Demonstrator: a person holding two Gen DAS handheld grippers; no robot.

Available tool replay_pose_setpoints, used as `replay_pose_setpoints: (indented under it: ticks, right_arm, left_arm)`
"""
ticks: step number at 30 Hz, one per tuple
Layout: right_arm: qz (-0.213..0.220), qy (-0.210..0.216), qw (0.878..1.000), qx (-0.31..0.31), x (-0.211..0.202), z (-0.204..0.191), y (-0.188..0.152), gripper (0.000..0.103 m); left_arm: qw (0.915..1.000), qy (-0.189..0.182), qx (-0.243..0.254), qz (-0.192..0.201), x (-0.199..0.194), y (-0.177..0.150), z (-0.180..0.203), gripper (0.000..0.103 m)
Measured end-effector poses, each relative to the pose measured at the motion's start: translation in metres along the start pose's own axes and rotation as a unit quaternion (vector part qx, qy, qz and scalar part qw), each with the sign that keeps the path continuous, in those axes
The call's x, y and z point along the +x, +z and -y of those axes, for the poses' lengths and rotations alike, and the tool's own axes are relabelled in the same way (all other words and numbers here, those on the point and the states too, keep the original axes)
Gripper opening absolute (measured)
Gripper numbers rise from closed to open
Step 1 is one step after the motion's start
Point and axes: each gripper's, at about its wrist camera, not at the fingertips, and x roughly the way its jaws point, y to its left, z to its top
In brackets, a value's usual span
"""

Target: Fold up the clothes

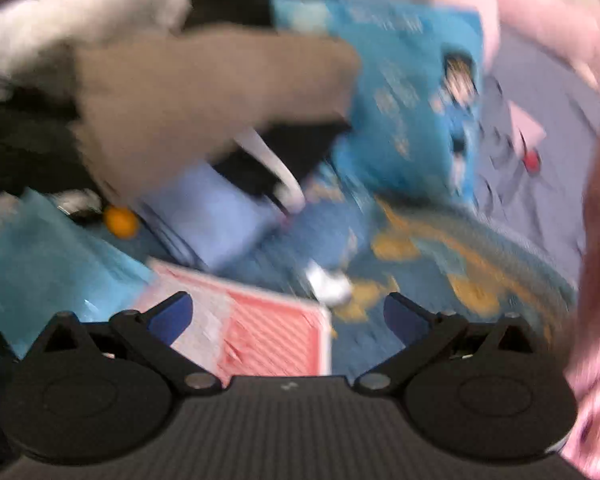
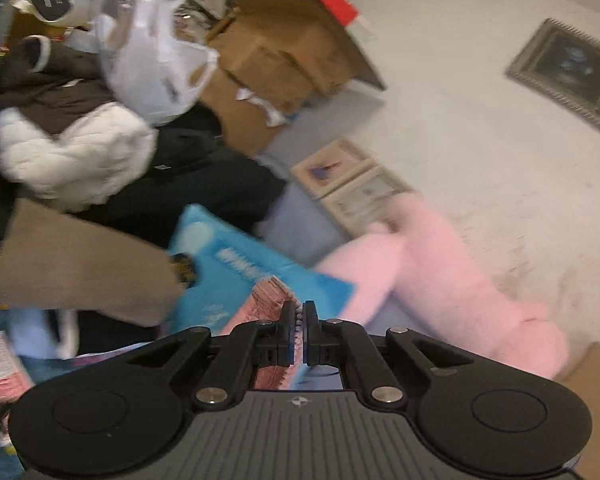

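Pinching a pink knitted garment, your right gripper has jaws nearly shut; your left gripper gapes empty. Fabric between those jaws could slip if you tug.

A cluttered room in a home, used for storage and laundry.

Against a white textured wall hangs a framed picture, with two more framed prints propped below it. Open cardboard boxes and a white plastic bag are stacked beside heaped garments: a white quilted jacket, dark coats, a pink plush item. Printed blue bedding lies beneath, strewn with packets; the view there is blurred.
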Motion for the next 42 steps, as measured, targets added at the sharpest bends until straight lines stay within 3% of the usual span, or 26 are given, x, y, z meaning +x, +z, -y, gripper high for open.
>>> replay_pose_setpoints:
  ticks: [3,6,9,11,13,16,19,23,27,28,29,31,36,42]
  right_arm:
    - [-0.029,0.087,0.996,0.014,0.002,-0.029,-0.014,0.003]
    - [-0.084,0.157,0.984,-0.021,0.002,-0.074,-0.036,0.005]
    - [-0.13,0.138,0.98,-0.061,-0.01,-0.1,-0.065,0.013]
    - [-0.152,0.116,0.98,-0.051,-0.023,-0.1,-0.088,0.042]
    - [-0.201,0.095,0.975,-0.025,-0.034,-0.093,-0.12,0.049]
    - [-0.279,0.061,0.957,-0.047,-0.049,-0.1,-0.183,0.048]
    - [-0.314,0.069,0.94,-0.114,-0.063,-0.13,-0.243,0.047]
    - [-0.309,0.108,0.933,-0.147,-0.063,-0.167,-0.282,0.047]
    - [-0.31,0.112,0.931,-0.156,-0.038,-0.181,-0.302,0.047]
    - [-0.311,0.109,0.931,-0.159,-0.034,-0.18,-0.307,0.044]
    - [-0.309,0.102,0.933,-0.151,-0.032,-0.175,-0.309,0.03]
    - [-0.307,0.085,0.942,-0.105,-0.03,-0.157,-0.306,0.012]
    - [-0.271,0.004,0.962,-0.023,-0.048,-0.1,-0.281,0.005]
    - [-0.199,-0.109,0.974,-0.016,-0.09,-0.036,-0.233,0.0]
  left_arm:
    - [0.9996,-0.017,-0.017,0.012,-0.009,0.004,-0.006,0.103]
    - [0.9987,-0.043,-0.01,0.023,-0.015,0.003,-0.001,0.103]
    - [0.9987,-0.024,0.005,0.044,-0.023,0.002,0.002,0.103]
    - [0.9989,-0.011,0.01,0.045,-0.022,0.001,0.001,0.103]
    - [0.9993,-0.014,0.011,0.034,-0.017,0.0,0.0,0.103]
    - [0.9991,-0.024,0.031,0.015,-0.01,-0.004,0.009,0.103]
    - [0.9967,-0.03,0.074,0.011,-0.009,-0.011,0.028,0.103]
    - [0.9918,-0.043,0.12,0.007,-0.01,-0.024,0.048,0.103]
    - [0.984,-0.072,0.163,-0.012,-0.008,-0.035,0.067,0.103]
    - [0.9816,-0.082,0.172,-0.017,-0.007,-0.038,0.072,0.103]
    - [0.979,-0.091,0.181,-0.021,-0.006,-0.04,0.077,0.103]
    - [0.9687,-0.115,0.218,-0.03,-0.003,-0.046,0.092,0.103]
    - [0.9343,-0.13,0.332,0.009,-0.008,-0.058,0.13,0.103]
    - [0.8795,-0.166,0.44,0.075,-0.017,-0.067,0.162,0.103]
